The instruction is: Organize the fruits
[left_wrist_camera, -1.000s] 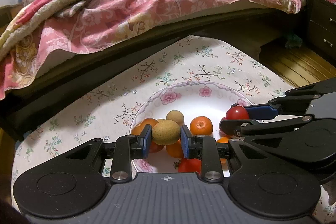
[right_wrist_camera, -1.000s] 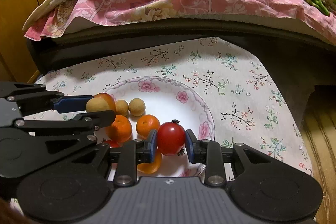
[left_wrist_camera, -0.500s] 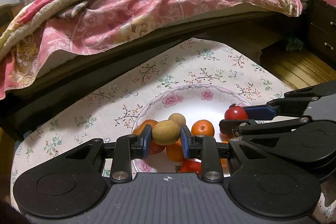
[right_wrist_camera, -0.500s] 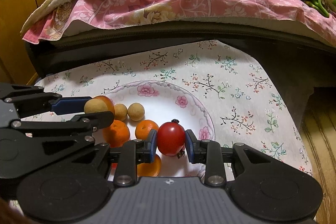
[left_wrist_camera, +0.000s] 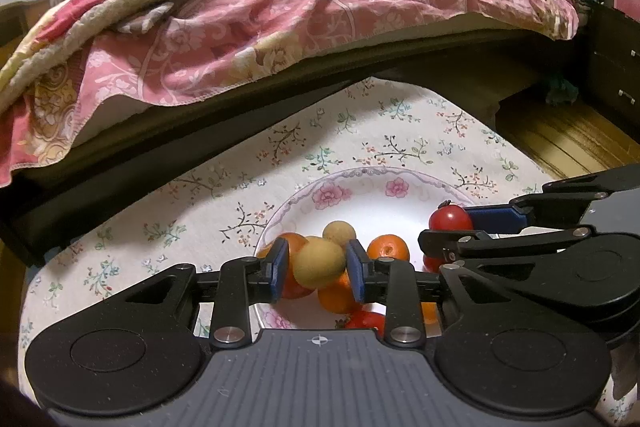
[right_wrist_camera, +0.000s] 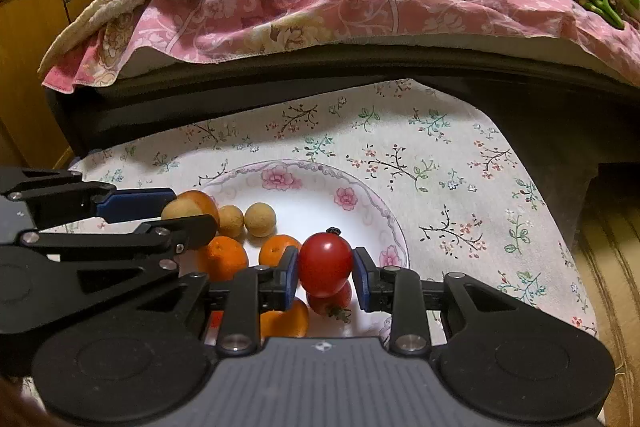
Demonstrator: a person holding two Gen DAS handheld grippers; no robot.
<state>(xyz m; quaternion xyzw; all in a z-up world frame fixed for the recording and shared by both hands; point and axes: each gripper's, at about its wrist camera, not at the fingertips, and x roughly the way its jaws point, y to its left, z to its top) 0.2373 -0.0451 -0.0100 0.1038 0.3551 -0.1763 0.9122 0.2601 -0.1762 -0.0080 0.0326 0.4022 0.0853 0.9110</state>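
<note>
Both claws hang over the flowered plate (right_wrist_camera: 362, 205) on the cloth-covered table (right_wrist_camera: 460, 163) by the bed: the left claw (left_wrist_camera: 318, 263) pinches a tan round fruit (left_wrist_camera: 319, 262) and the right claw (right_wrist_camera: 326, 265) pinches a red tomato (right_wrist_camera: 325, 264). I'd keep each squeeze gentle, since the tomato looks easily bruised, and carry them apart without clashing. The plate holds oranges (right_wrist_camera: 226, 257), two tan fruits (right_wrist_camera: 260, 219) and another tomato (right_wrist_camera: 332, 301).

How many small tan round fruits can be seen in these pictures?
3. One tan fruit is held in the left gripper. Two more lie side by side on the plate. Others may be hidden behind the grippers.
</note>
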